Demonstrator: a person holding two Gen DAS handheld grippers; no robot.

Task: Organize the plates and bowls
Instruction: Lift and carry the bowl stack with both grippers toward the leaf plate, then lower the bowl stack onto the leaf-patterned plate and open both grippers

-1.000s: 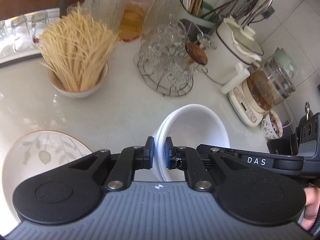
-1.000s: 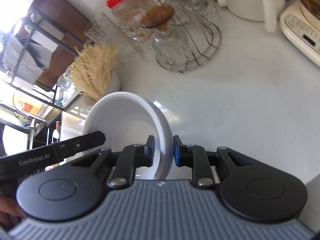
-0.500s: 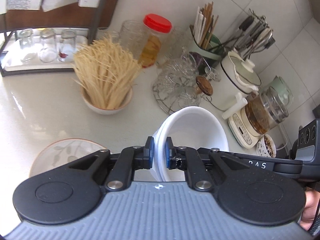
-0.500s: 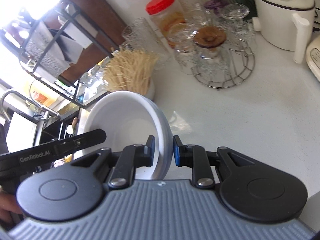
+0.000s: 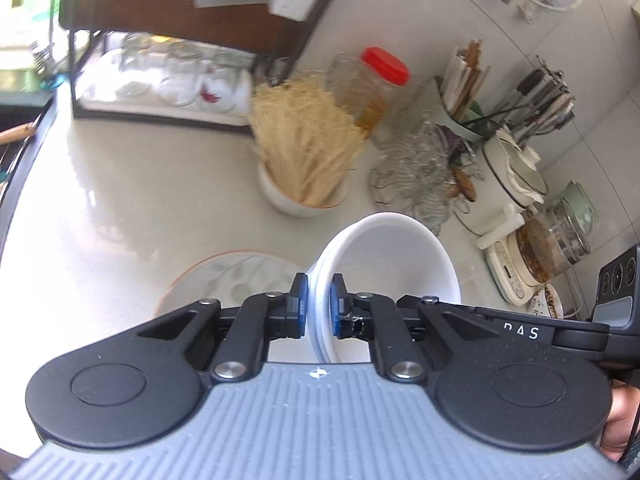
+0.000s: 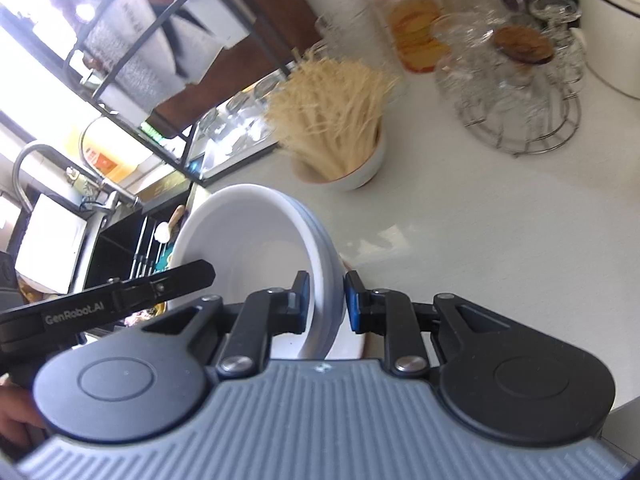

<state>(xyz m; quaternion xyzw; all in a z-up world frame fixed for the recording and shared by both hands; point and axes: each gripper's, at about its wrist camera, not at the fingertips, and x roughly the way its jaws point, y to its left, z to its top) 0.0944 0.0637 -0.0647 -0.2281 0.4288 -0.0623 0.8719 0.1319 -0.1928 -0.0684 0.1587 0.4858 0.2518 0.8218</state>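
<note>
A stack of white bowls [image 5: 394,258] is held in the air between both grippers. My left gripper [image 5: 319,307] is shut on the stack's left rim. My right gripper [image 6: 326,300] is shut on the opposite rim of the white bowls [image 6: 256,240]. A leaf-patterned plate [image 5: 232,280] lies on the counter below and left of the bowls, partly hidden by the left gripper. A sliver of it [image 6: 362,338] shows under the right gripper.
A bowl of dry noodles [image 5: 306,160] stands behind. A wire rack of glasses [image 5: 416,176], a red-lidded jar [image 5: 378,84], a utensil holder [image 5: 464,96], a white pot [image 5: 514,172] and a blender [image 5: 548,240] line the right. A black shelf with glasses [image 5: 172,80] is at back left.
Both grippers have lifted the bowl stack up and back to the left. More of the counter and the shelf show now, and the patterned plate lies closer beneath the bowls.
</note>
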